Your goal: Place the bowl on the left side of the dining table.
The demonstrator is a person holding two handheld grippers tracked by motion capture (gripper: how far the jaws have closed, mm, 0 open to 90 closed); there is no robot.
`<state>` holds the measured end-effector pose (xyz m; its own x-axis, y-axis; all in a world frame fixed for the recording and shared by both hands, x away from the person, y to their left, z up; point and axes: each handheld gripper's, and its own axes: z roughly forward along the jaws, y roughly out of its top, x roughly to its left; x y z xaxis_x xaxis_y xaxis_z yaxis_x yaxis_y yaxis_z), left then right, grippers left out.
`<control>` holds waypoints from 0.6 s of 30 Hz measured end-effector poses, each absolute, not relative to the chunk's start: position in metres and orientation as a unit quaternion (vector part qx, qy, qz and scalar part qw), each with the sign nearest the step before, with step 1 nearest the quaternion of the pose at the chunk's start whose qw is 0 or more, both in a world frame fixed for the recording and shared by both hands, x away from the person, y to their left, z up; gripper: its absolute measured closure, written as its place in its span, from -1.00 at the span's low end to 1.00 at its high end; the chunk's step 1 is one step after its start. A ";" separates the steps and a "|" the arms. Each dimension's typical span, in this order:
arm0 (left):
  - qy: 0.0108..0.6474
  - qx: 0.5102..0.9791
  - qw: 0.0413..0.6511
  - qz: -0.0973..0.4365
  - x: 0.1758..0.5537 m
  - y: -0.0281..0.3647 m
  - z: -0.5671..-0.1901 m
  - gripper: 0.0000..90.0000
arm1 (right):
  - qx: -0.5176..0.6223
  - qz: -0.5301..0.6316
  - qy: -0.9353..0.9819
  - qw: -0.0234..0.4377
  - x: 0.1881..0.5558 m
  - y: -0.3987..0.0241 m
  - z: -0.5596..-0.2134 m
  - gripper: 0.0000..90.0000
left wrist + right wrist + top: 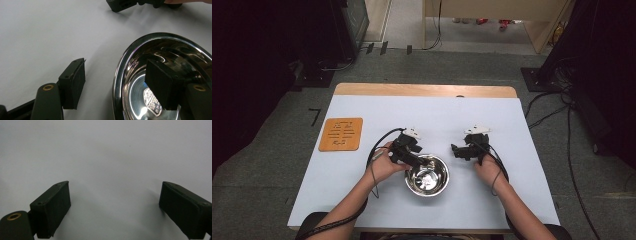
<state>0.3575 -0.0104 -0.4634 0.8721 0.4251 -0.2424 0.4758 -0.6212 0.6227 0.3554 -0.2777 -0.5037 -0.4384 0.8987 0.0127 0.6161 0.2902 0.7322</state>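
Steel bowl (427, 175) sits near the table's (362, 200) front edge in the high view, left gripper (409, 152) at its rim, right gripper (462, 150) just beside it. Left gripper view: jaws apart, straddling the rim (117, 75); closing carelessly could tip the bowl. Bowl's far side is cut off. Right gripper view: jaws apart over bare tabletop (107, 157).

A shiny silver steel bowl (427, 176) mirrors dark shapes on a pale blue-white table (512, 150). Both grippers, left gripper (408, 156) and right gripper (458, 150), are black with brass-coloured screws. An orange mat (341, 134) carries pale line markings.
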 end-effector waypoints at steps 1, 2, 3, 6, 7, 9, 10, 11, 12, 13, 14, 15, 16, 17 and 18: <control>0.249 0.900 0.355 -0.035 0.358 -0.011 -0.464 -0.26 | 0.488 0.342 0.776 0.207 0.355 -0.278 -0.504 -0.78; 0.250 0.900 0.354 -0.036 0.358 -0.011 -0.465 -0.26 | 0.488 0.342 0.776 0.207 0.355 -0.278 -0.504 -0.78; 0.249 0.901 0.353 -0.037 0.358 -0.011 -0.465 -0.25 | 0.488 0.342 0.776 0.207 0.355 -0.278 -0.504 -0.78; 0.249 0.902 0.350 -0.039 0.358 -0.013 -0.467 -0.24 | 0.488 0.342 0.776 0.207 0.355 -0.278 -0.504 -0.78; 0.248 0.903 0.348 -0.040 0.357 -0.013 -0.468 -0.23 | 0.488 0.342 0.776 0.207 0.355 -0.278 -0.504 -0.78; 0.247 0.904 0.347 -0.041 0.357 -0.014 -0.469 -0.23 | 0.488 0.342 0.776 0.207 0.355 -0.278 -0.504 -0.78; 0.246 0.904 0.346 -0.042 0.357 -0.015 -0.469 -0.22 | 0.488 0.342 0.776 0.207 0.355 -0.278 -0.504 -0.78; 0.246 0.905 0.345 -0.042 0.357 -0.015 -0.470 -0.22 | 0.488 0.342 0.776 0.207 0.355 -0.278 -0.504 -0.78; 0.245 0.905 0.344 -0.043 0.357 -0.016 -0.471 -0.21 | 0.488 0.342 0.776 0.207 0.355 -0.278 -0.504 -0.78; 0.245 0.906 0.343 -0.044 0.357 -0.016 -0.471 -0.20 | 0.488 0.342 0.776 0.207 0.355 -0.278 -0.504 -0.78; 0.244 0.907 0.342 -0.043 0.357 -0.017 -0.472 -0.19 | 0.488 0.342 0.776 0.207 0.355 -0.278 -0.504 -0.78; 0.243 0.907 0.341 -0.044 0.357 -0.017 -0.472 -0.18 | 0.488 0.342 0.776 0.207 0.355 -0.278 -0.504 -0.78; 0.242 0.908 0.340 -0.045 0.357 -0.017 -0.473 -0.18 | 0.488 0.342 0.776 0.207 0.355 -0.278 -0.504 -0.78; 0.240 0.909 0.338 -0.044 0.357 -0.017 -0.474 -0.17 | 0.488 0.342 0.776 0.207 0.355 -0.278 -0.504 -0.78; 0.241 0.909 0.337 -0.046 0.357 -0.018 -0.475 -0.16 | 0.488 0.342 0.776 0.207 0.355 -0.278 -0.504 -0.78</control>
